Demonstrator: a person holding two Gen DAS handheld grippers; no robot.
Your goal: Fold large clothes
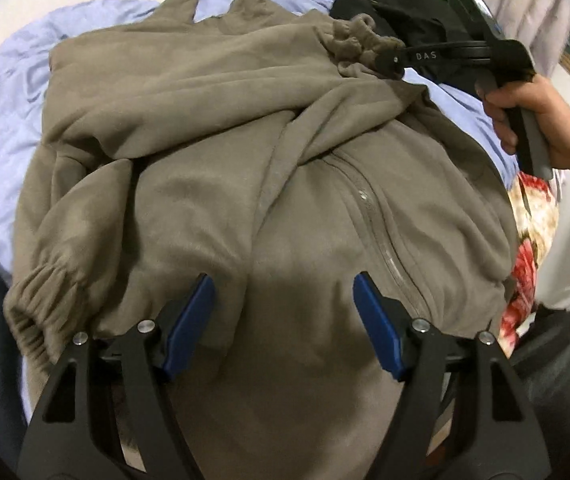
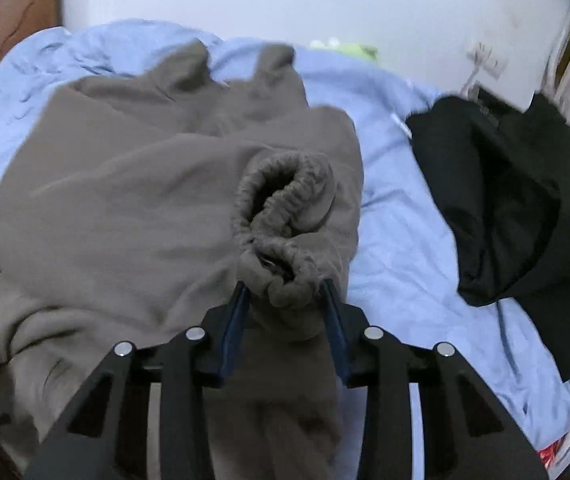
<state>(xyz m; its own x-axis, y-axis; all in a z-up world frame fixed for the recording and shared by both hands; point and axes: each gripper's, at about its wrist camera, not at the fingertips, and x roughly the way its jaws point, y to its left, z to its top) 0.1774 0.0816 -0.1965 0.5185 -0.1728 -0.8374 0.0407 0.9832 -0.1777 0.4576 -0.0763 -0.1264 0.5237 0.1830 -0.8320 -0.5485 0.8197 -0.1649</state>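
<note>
A large taupe fleece zip jacket (image 1: 221,128) lies spread on a bed, zipper (image 1: 377,216) facing up. My left gripper (image 1: 283,300) is open, hovering just above the jacket's lower front, holding nothing. One sleeve cuff (image 1: 41,296) lies at the left. My right gripper (image 2: 285,292) is shut on the other sleeve cuff (image 2: 285,216), holding it over the jacket body (image 2: 105,200). In the left wrist view the right gripper (image 1: 393,62) shows at the top right, clamped on that cuff (image 1: 359,42).
A light blue bedsheet (image 2: 397,232) covers the bed. A black garment (image 2: 525,216) lies at the right, also in the left wrist view (image 1: 413,12). A floral blanket (image 1: 533,240) shows at the bed's right edge. A white wall (image 2: 325,0) is behind.
</note>
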